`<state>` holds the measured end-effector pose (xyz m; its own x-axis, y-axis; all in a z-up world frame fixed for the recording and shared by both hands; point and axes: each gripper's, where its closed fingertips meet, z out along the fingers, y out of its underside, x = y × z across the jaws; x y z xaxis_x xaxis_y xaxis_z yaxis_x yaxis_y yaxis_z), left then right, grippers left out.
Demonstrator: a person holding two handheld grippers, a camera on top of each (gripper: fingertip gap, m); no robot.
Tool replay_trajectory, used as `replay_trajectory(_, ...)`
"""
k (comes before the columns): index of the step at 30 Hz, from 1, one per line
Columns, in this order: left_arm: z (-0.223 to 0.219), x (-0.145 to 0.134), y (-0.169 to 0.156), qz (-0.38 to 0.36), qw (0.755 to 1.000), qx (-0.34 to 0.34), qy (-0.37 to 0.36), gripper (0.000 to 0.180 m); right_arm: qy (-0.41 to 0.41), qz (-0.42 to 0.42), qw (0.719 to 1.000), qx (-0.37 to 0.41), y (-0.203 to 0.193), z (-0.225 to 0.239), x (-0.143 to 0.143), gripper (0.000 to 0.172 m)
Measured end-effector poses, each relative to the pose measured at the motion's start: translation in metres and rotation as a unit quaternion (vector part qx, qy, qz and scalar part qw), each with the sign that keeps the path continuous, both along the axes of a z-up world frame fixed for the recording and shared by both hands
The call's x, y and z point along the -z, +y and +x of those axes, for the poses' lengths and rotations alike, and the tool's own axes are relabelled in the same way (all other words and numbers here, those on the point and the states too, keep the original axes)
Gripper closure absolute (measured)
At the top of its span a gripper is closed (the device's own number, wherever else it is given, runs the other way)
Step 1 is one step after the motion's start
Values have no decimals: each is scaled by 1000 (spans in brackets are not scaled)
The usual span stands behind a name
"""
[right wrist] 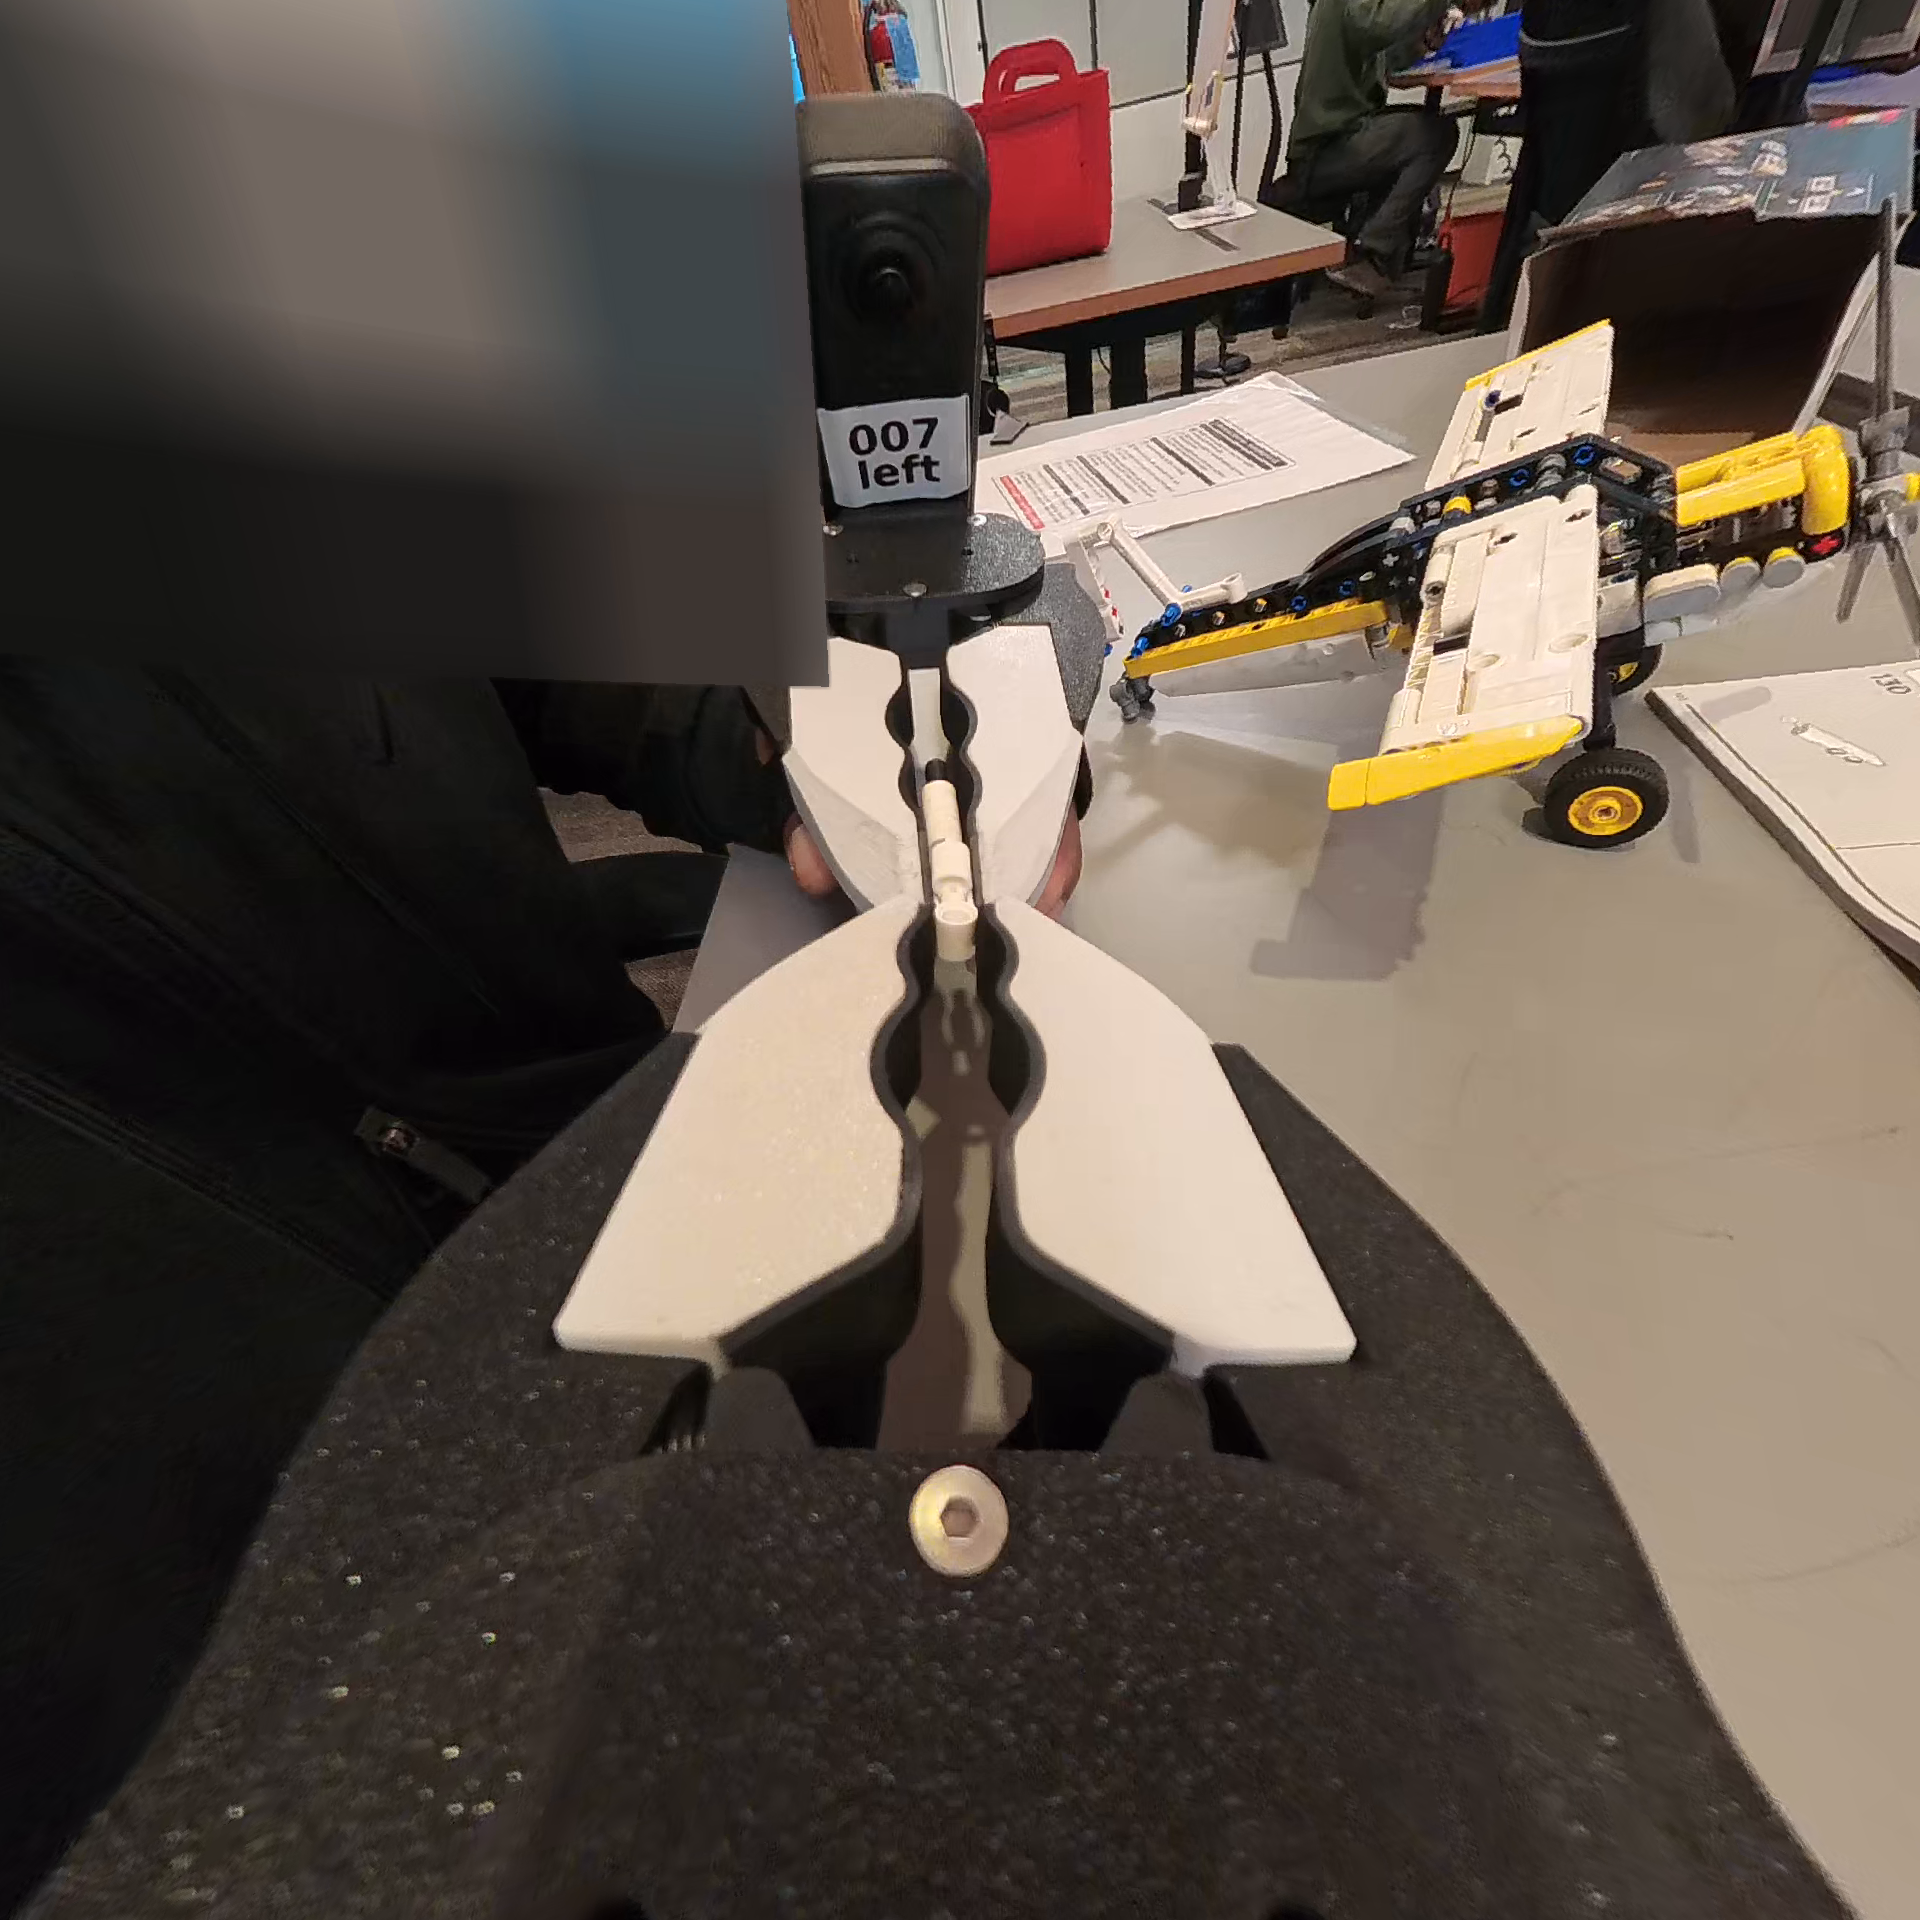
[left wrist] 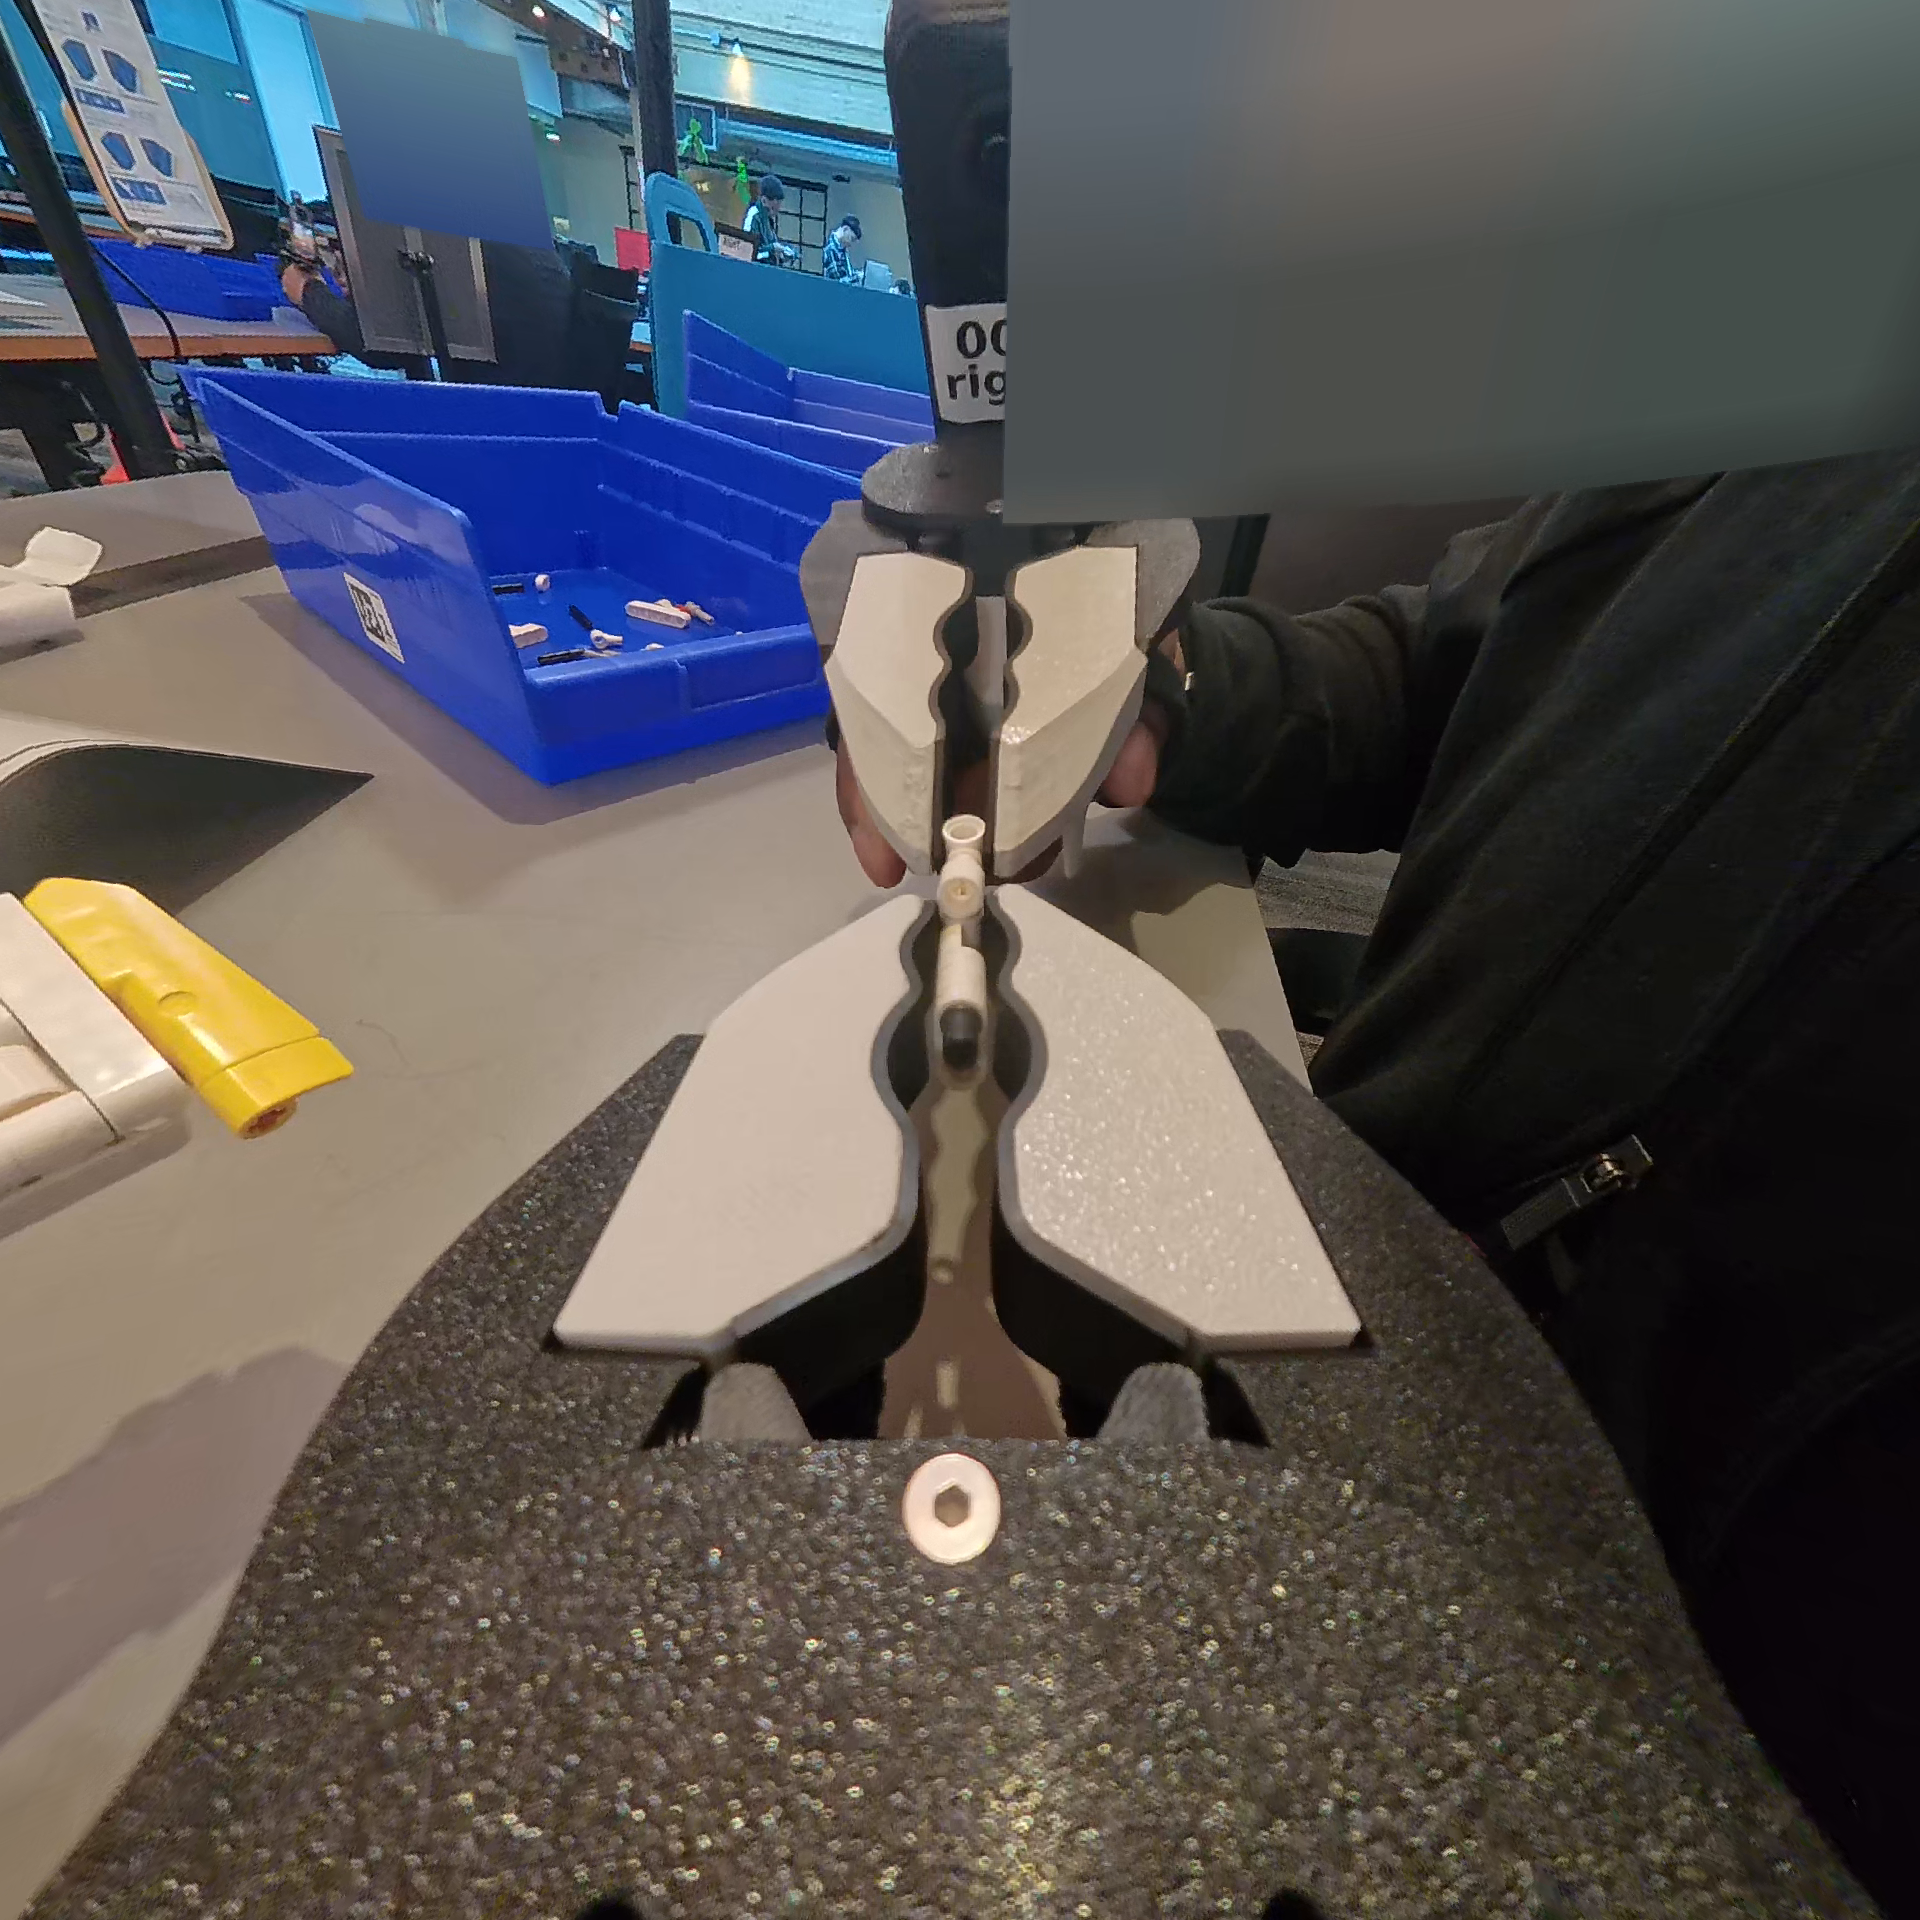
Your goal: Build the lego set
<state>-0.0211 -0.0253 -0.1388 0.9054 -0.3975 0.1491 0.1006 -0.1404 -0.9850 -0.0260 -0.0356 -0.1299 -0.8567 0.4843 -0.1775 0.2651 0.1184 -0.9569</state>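
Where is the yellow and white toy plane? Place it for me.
In the right wrist view the toy plane stands on the grey table, upper right of the grippers, before an open cardboard box.

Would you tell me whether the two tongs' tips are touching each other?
Cannot tell. In both wrist views the left tongs and right tongs meet tip to tip around the white connector piece, but neither shows contact or gap.

Blue parts bin (left wrist: pixel 499 540), yellow-white toy plane (right wrist: pixel 1507 592), papers (right wrist: pixel 1195 447) on grey table (right wrist: pixel 1455 1039).

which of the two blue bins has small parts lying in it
The nearer blue bin, on the grey table left of the right gripper: small white and black pieces lie on its floor. The farther blue bin behind it shows no contents from this angle.
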Motion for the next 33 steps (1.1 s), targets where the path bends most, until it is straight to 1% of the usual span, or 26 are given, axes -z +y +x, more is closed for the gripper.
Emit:
replay_trajectory(11,-1,0,0,0,1000,-2,-3,173,0,-3,1000,3,0,-1,2,165)
replay_trajectory(15,-1,0,1,0,1000,-3,-3,173,11,6,1000,9,1,-1,1,165)
replay_trajectory(22,1,2,1,-3,1000,-6,14,173,30,71,997,-1,8,1,-4,165)
replay_trajectory(25,1,2,1,-4,1000,-7,21,173,18,124,992,-13,10,2,2,165)
replay_trajectory(28,0,7,2,-11,999,-15,47,173,5,169,985,-36,6,7,8,165)
replay_trajectory(33,1,10,1,-19,998,-17,65,173,-10,220,974,-59,4,8,12,165)
